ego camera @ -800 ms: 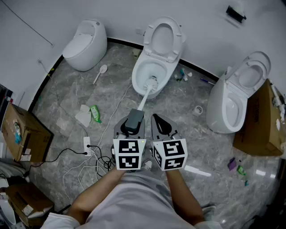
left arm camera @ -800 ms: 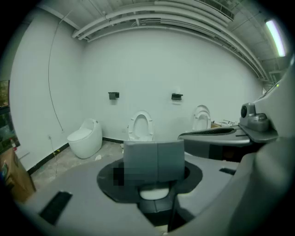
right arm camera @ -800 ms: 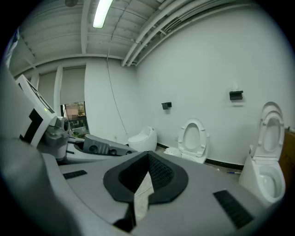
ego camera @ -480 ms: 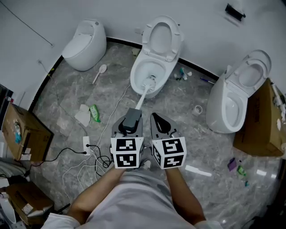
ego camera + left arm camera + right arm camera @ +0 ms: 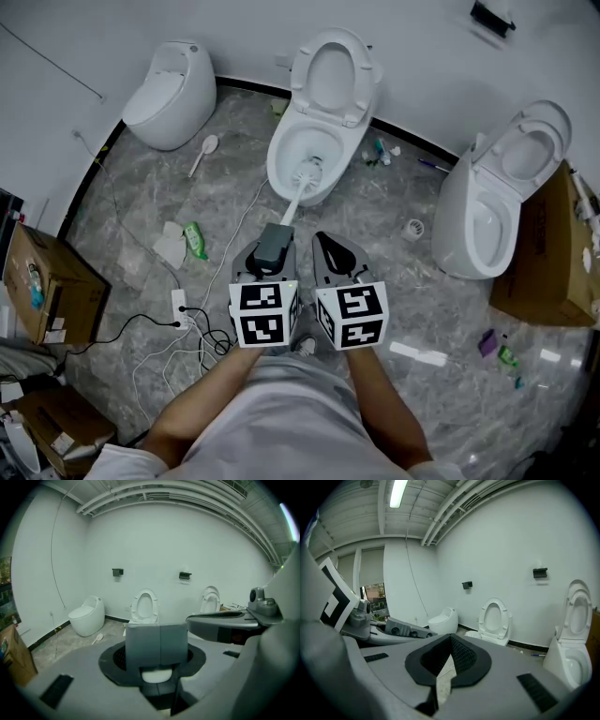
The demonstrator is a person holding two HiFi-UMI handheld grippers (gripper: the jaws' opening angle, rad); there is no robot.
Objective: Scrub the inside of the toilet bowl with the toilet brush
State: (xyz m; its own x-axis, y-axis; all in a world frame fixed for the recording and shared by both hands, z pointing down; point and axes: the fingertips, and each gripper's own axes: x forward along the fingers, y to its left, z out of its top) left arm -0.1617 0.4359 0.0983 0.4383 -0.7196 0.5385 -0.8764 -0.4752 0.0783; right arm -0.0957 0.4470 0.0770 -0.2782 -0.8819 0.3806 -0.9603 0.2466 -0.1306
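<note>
Inside the centre toilet bowl [image 5: 277,155], the toilet brush [image 5: 294,201] head rests low for scrubbing, its long handle clamped by the left gripper [image 5: 278,239] for reach, while the right gripper [image 5: 326,251] hangs beside it, its 2 jaws pinched together on nothing.

Toilet brush [image 5: 294,200] is clamped by its grey handle end in the left gripper [image 5: 274,246]. The thin white shaft runs straight out ahead of the jaws, sloping down and away. Its white bristle head is inside the toilet bowl [image 5: 277,169], which is directly in front of the gripper, and sits toward the bowl's near side. The bowl is white and oval, with seat and lid tipped up against the wall beyond. In the left gripper view, the grey handle fills the gap between the jaws.
</note>
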